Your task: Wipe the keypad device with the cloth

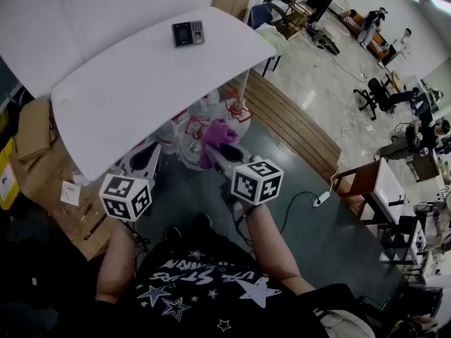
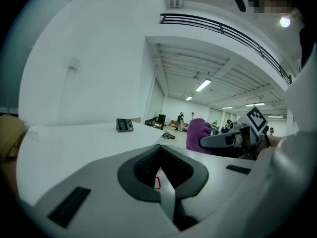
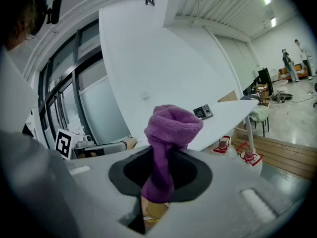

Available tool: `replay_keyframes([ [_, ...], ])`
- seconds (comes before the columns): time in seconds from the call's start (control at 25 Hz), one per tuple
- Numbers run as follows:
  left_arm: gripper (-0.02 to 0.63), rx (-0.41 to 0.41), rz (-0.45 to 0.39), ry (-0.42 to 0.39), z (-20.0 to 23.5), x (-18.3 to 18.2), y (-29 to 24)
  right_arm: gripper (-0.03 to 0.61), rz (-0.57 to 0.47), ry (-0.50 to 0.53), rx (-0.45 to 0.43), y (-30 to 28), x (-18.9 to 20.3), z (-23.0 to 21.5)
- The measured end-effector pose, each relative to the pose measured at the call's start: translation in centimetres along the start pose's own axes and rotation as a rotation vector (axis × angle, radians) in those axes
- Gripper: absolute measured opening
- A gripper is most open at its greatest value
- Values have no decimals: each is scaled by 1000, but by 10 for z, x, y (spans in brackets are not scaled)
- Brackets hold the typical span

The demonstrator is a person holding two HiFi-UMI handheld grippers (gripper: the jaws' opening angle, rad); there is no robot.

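Note:
The keypad device (image 1: 189,32) is a small dark box with a screen, lying near the far end of the white table (image 1: 127,90). It also shows in the left gripper view (image 2: 124,125) and the right gripper view (image 3: 203,112). My right gripper (image 1: 215,155) is shut on a bunched purple cloth (image 1: 218,136), which stands up out of its jaws (image 3: 171,133). It hovers off the table's near edge, well short of the device. My left gripper (image 1: 156,151) is beside it to the left, shut and holding nothing (image 2: 159,175). From the left gripper, the cloth (image 2: 197,133) is seen to the right.
Cardboard boxes (image 1: 39,153) lie on the floor at the left. Red-and-white bottles (image 1: 239,110) stand under the table's near edge. A wooden platform (image 1: 296,125) and a cable with a power strip (image 1: 320,199) are at the right, and a desk (image 1: 384,189) further right.

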State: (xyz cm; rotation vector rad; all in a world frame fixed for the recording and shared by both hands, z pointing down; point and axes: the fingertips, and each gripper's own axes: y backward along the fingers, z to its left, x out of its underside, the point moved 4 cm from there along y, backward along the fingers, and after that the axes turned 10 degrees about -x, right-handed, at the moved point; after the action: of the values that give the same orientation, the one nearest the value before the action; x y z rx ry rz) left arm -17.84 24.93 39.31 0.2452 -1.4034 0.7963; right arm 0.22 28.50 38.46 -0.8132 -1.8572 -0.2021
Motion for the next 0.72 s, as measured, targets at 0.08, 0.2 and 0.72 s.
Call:
replay_keyframes([
  [0.08, 5, 2, 3, -9, 5, 4, 6, 84, -3, 8, 0, -3, 4, 8],
  [0.2, 5, 6, 5, -30, 9, 7, 12, 84, -5, 31, -1, -6, 6, 20],
  [0.72, 5, 26, 26, 43, 39, 28, 38, 84, -27, 10, 115, -1, 25, 36],
])
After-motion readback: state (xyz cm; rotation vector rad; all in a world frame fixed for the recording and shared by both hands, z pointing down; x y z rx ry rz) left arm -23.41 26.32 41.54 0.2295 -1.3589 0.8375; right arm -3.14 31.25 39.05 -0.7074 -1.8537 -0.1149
